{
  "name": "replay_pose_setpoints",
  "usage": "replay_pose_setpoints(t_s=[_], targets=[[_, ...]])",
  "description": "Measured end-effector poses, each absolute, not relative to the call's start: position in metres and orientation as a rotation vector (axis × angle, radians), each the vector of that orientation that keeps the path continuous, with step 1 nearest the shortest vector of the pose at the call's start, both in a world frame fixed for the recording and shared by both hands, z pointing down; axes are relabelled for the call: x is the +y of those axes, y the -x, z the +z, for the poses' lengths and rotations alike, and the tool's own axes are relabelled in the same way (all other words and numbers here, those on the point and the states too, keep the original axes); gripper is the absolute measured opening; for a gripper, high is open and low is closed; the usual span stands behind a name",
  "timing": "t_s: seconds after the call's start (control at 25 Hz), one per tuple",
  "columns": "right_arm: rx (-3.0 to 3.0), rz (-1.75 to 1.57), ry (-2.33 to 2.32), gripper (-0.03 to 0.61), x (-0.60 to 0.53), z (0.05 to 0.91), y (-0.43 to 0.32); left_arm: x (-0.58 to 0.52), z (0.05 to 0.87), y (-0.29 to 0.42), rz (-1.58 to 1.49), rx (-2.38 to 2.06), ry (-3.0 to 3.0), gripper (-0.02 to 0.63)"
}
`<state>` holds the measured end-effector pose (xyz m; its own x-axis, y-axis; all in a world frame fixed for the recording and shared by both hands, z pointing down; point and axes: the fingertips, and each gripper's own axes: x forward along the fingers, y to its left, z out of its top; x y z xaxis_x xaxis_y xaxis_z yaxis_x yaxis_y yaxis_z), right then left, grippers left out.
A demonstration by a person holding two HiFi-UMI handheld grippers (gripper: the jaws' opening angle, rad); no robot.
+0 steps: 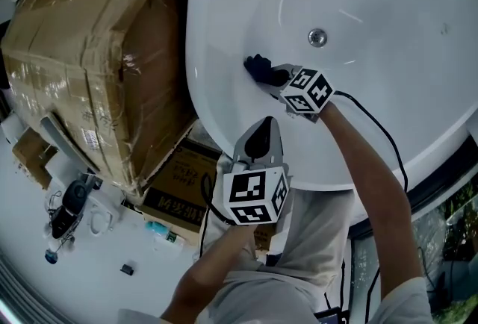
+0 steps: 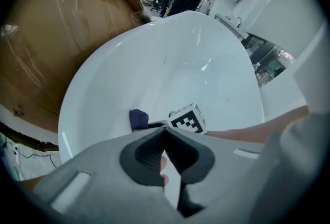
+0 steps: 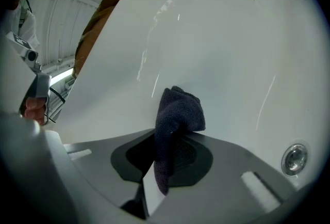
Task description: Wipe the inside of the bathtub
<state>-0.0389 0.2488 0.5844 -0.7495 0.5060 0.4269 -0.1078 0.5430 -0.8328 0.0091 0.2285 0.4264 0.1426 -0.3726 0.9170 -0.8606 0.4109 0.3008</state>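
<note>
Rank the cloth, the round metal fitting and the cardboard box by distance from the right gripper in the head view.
1. Cloth, clamped in the right gripper.
2. Metal fitting, on the bathtub wall, up and right.
3. Cardboard box, outside the bathtub, far left.

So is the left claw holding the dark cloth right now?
No, the left claw is shut with nothing between its jaws, while the dark cloth is clamped in the right claw.
</note>
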Motion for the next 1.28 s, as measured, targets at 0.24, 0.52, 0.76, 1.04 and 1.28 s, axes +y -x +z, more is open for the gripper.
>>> replay_pose_setpoints(t_s=[0.24,0.52,0.76,1.04,1.28], targets=[[-2.152,1.233,0.378,0.046,0.262,0.554,0.040,0.237,0.412,-0.005,0.531,-1.463,-1.176,0.002],[-2.194,1.268,0.452,0.046,0.274,0.516,0.040,0.242,0.394,-0.007,0.556,-1.444,-1.169,0.002],[-2.243,1.325,0.639,0.049,0.297,0.468,0.034,0.230,0.379,-0.003,0.594,-1.444,-1.220,0.002],[-2.301,1.307,0.762,0.049,0.316,0.430,0.013,0.195,0.372,0.003,0.595,-1.441,-1.250,0.002],[-2.297,1.123,0.669,0.049,0.311,0.455,-0.021,0.173,0.396,-0.019,0.693,-1.349,-1.347,0.002]])
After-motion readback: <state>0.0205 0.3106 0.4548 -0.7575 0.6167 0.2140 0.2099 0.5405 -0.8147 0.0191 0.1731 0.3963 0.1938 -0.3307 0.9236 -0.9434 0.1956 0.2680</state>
